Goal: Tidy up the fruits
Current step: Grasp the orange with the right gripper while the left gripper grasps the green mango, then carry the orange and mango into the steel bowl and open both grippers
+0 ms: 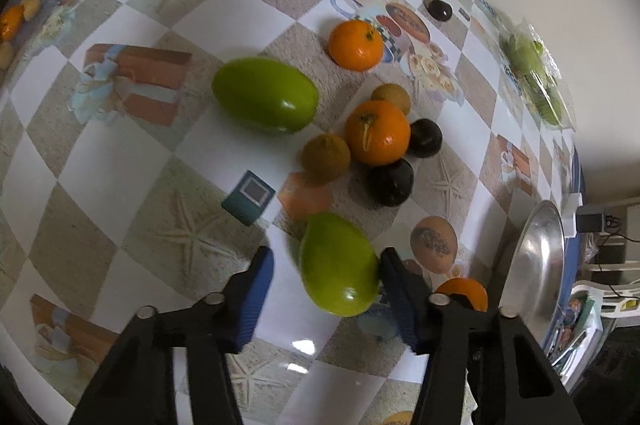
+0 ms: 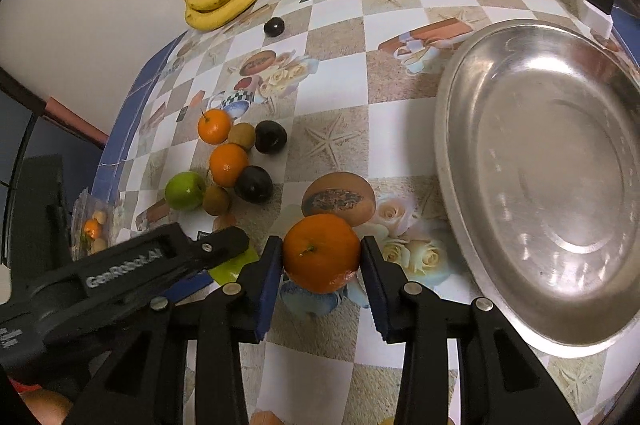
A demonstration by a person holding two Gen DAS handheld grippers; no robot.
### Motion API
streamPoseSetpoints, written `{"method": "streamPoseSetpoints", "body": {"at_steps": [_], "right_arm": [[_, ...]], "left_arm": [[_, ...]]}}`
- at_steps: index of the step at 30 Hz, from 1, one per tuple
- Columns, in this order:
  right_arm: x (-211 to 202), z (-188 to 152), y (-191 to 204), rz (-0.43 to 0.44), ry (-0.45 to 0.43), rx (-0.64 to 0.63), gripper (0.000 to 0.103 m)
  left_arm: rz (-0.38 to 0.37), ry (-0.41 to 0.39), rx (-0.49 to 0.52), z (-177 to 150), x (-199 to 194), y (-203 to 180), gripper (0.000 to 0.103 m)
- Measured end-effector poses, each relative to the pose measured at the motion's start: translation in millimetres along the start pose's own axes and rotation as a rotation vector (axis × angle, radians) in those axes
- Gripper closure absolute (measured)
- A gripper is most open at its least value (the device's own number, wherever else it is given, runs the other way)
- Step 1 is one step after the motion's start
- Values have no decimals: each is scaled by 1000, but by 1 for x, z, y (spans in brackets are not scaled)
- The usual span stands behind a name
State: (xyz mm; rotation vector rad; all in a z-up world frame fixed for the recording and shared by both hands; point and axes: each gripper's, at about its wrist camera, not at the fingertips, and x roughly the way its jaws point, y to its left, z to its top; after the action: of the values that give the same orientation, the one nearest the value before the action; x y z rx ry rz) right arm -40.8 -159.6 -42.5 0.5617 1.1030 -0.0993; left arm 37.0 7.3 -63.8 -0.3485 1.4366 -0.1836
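Covering table (image 2: 332,37) — checkered printed cloth (image 1: 120,161)

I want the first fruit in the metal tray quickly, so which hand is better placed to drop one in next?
Right. The right gripper clamps an orange beside the steel tray; the left gripper has not gripped its green fruit.

Shiny metal tray (image 2: 472,161) (smudged); glossy printed tablecloth (image 2: 332,73).
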Motion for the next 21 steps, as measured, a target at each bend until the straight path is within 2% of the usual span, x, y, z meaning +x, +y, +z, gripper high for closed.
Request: {"method": "streamPoseSetpoints", "body": {"at_steps": [2, 9, 21], "right_arm": [[-3, -1, -1, -1, -4, 1, 62], [-10, -1, -4, 5, -16, 10, 62], [-24, 6, -15, 3, -43, 57, 62]], "left_arm": [[0, 1, 7, -1, 0, -2, 60], [7, -11, 18, -4, -3, -2, 60], [15, -79, 87, -1, -18, -21, 60]]}}
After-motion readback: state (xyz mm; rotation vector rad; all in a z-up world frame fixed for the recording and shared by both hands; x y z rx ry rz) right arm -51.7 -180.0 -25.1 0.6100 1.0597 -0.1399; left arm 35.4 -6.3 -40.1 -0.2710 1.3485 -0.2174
